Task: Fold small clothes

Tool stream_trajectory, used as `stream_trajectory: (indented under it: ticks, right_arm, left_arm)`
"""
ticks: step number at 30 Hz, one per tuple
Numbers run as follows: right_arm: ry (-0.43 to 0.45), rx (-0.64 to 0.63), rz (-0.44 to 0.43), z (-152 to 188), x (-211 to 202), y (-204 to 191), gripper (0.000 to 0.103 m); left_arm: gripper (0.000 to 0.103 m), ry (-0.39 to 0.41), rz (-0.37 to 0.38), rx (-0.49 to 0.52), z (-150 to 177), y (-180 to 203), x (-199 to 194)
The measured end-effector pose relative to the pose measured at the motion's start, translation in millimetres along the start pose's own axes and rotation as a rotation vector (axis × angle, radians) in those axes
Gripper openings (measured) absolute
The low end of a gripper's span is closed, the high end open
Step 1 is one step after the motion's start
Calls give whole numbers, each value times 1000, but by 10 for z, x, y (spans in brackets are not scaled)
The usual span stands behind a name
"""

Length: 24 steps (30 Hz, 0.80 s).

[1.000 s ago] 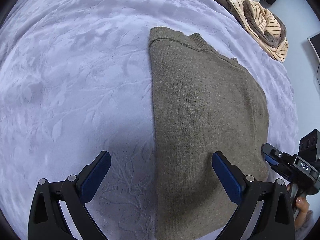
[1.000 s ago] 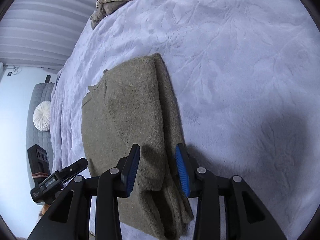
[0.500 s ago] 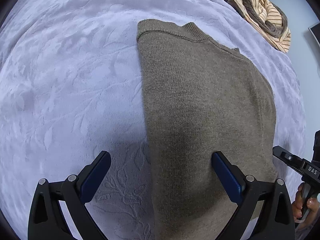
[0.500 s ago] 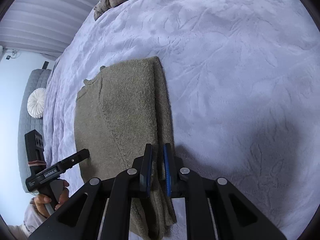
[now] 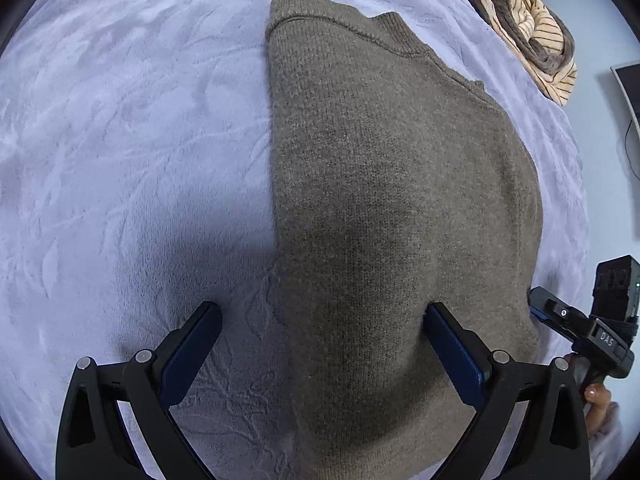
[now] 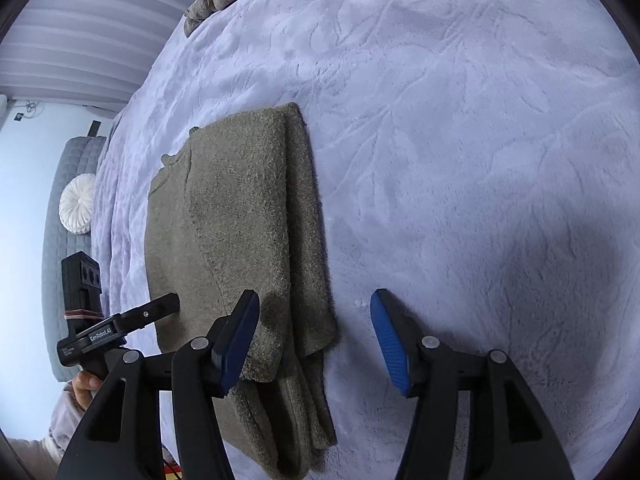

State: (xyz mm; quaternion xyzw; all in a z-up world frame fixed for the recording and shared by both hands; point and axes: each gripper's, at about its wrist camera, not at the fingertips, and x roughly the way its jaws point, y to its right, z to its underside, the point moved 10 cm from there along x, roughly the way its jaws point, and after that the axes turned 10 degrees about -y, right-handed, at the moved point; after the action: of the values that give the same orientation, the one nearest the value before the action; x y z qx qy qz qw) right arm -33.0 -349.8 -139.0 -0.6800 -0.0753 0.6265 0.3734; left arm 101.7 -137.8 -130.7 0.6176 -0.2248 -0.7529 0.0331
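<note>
While my right tool (image 6: 314, 334) has just been opening, its pads clear of the sweater (image 6: 240, 232) edge between them, my left tool (image 5: 322, 344) gapes wide over the folded sweater's 6 o'clock end on the bed (image 5: 120, 140).

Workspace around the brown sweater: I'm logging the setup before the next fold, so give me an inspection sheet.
Surface: lavender embossed plush blanket, covering the bed.
Job's things: olive-brown knit sweater lying flat, sides folded in, layered edge along one side.
Clutter: striped beige garment pile at the bed's far edge.
Grippers: left gripper open, straddling the sweater's edge; right gripper open, its jaws have just been opening, the sweater's layered edge between the fingers, unpinched.
Cables: thin dark cable on the wall beside a dark panel.
Surroundings: grey quilted headboard, round white cushion, pleated curtain.
</note>
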Motion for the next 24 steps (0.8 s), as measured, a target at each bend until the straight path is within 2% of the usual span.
stream_trajectory:
  ticks: [5, 13, 16, 21, 24]
  right_arm:
    - [-29, -32, -32, -10, 28, -16, 64]
    - [-96, -66, -142, -36, 209, -174, 65]
    - [-125, -92, -159, -101, 319, -250, 65]
    - [-144, -131, -182, -201, 454, -408, 67]
    - [-151, -107, -174, -211, 524, -470, 67]
  left_arm:
    - [101, 17, 42, 42, -35, 67, -53]
    - [102, -8, 98, 112, -89, 397, 57]
    - [101, -12, 52, 132, -108, 446, 146]
    - [101, 0, 70, 131, -134, 443, 192]
    - [99, 11, 42, 123, -100, 392, 154]
